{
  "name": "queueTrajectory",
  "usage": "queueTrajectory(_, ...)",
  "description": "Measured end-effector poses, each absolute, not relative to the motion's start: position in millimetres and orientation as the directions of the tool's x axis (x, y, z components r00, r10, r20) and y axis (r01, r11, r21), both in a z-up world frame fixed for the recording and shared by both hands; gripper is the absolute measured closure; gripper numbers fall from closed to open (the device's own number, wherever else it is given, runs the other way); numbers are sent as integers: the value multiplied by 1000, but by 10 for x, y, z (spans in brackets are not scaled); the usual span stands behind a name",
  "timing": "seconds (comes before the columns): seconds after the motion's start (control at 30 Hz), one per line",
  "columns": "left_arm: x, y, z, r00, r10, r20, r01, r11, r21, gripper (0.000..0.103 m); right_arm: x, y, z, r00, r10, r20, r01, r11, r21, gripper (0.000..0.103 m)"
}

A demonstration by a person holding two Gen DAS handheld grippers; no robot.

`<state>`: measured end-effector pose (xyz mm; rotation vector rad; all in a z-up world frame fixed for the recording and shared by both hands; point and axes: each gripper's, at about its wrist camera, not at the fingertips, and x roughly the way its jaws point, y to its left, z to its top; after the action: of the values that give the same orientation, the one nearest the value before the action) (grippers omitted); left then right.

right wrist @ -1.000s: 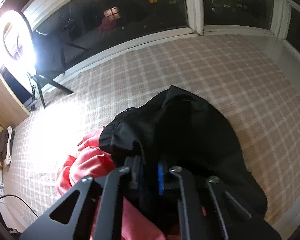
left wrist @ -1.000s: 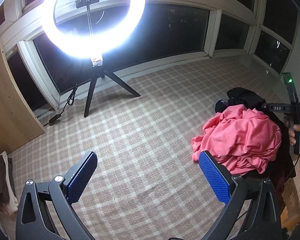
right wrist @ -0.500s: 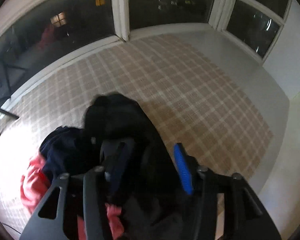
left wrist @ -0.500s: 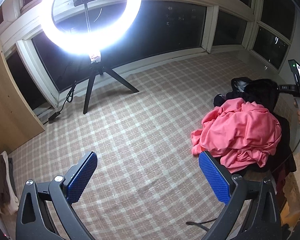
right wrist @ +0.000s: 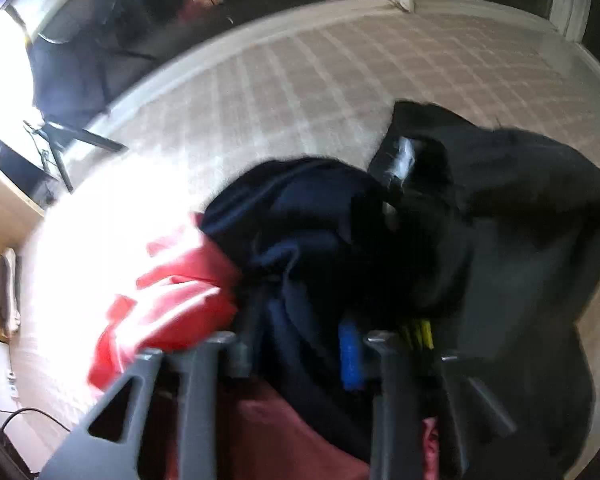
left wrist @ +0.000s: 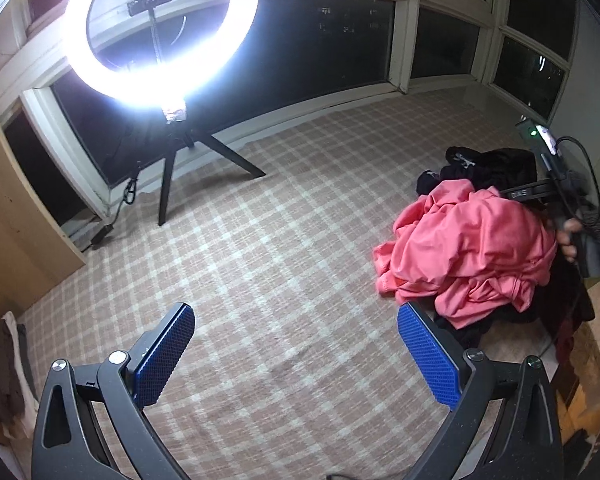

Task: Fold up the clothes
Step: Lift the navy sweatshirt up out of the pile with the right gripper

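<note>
a: over by the right edge of the checked mat (left wrist: 260,264) sits the pile: a pink top (left wrist: 472,248) crumpled on top, with a navy garment (right wrist: 300,216) and a black garment (right wrist: 500,208) heaped behind it.

b: and the claws?

a: left gripper (left wrist: 296,356) hangs over bare mat, spread wide, nothing between its blue pads (left wrist: 164,356). right gripper (right wrist: 300,348) is down in the pile, its jaws having just been closing, and dark navy cloth fills the narrow gap between them. the view is blurred, so i'd say it is pinching that cloth, but i can't see the pads biting cleanly.

b: how will the stuff handle?

a: soft and light, i'd judge. it will sag and drape from any single pinch, and layers in a heap like this tend to drag each other along. the pink knit looks thin and wrinkly, not slippery.

b: where to grab?

a: at a hem, collar or shoulder seam, not a fold mid-panel. a bunch from the middle lifts a lump. one edge per claw, then spread it flat on the open mat, clear of the ring light (left wrist: 160,32).
</note>
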<state>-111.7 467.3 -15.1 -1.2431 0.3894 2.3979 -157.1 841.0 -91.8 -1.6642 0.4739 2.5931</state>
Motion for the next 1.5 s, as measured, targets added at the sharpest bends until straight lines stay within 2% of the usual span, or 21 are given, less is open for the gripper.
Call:
queueTrajectory(0.03,-1107,4650,-150,-520,224,-824,-475,-878,61,1,-1545,8419,-851,-457,-152,-876,-179,-949,258,86)
queueTrajectory(0.17,-1147,4525,-194,-509,215,-834,-443,-896,39,1,-1351,8653,-297,-607,-194,-770,-191,-906,378,90)
queueTrajectory(0.3,-1194,4454,-220,-500,213,-839,-428,-903,26,1,-1146,8731,406,-730,-139,-670,-172,-910,377,93)
queueTrajectory(0.33,-1196,4451,-207,-502,217,-837,-428,-903,23,1,-1099,8744,575,-754,-120,-645,-172,-913,371,99)
queueTrajectory(0.47,-1198,4422,-121,-520,231,-823,-429,-903,18,1,-972,8796,1391,-836,-74,-544,-146,-926,350,100)
queueTrajectory(0.57,-1175,4371,-39,-540,240,-807,-426,-905,15,1,-997,8561,1654,-819,-33,-572,-116,-968,222,100)
queueTrajectory(0.73,-1133,4259,-15,-550,251,-797,-413,-911,-2,1,-791,8315,1420,-776,-44,-629,-130,-965,228,100)
queueTrajectory(0.87,-1138,4185,-114,-531,239,-813,-405,-914,-4,1,-904,8487,1476,-803,-8,-596,-189,-944,269,100)
queueTrajectory(0.97,-1151,4149,-116,-524,241,-817,-401,-916,-13,1,-1040,8628,1903,-845,52,-532,-214,-945,247,100)
queueTrajectory(1.13,-1091,4060,48,-573,249,-781,-391,-921,-7,1,-798,8337,2960,-939,105,-327,-167,-972,167,100)
queueTrajectory(1.2,-1068,4015,113,-592,251,-766,-384,-923,-6,1,-694,8145,3319,-962,71,-264,-116,-981,155,100)
queueTrajectory(1.27,-1047,3938,158,-605,251,-756,-373,-928,-11,1,-617,7865,3568,-968,1,-249,-39,-988,149,100)
queueTrajectory(1.5,-847,3410,337,-663,244,-708,-312,-950,-36,1,-405,6640,3585,-925,-214,-313,190,-976,106,100)
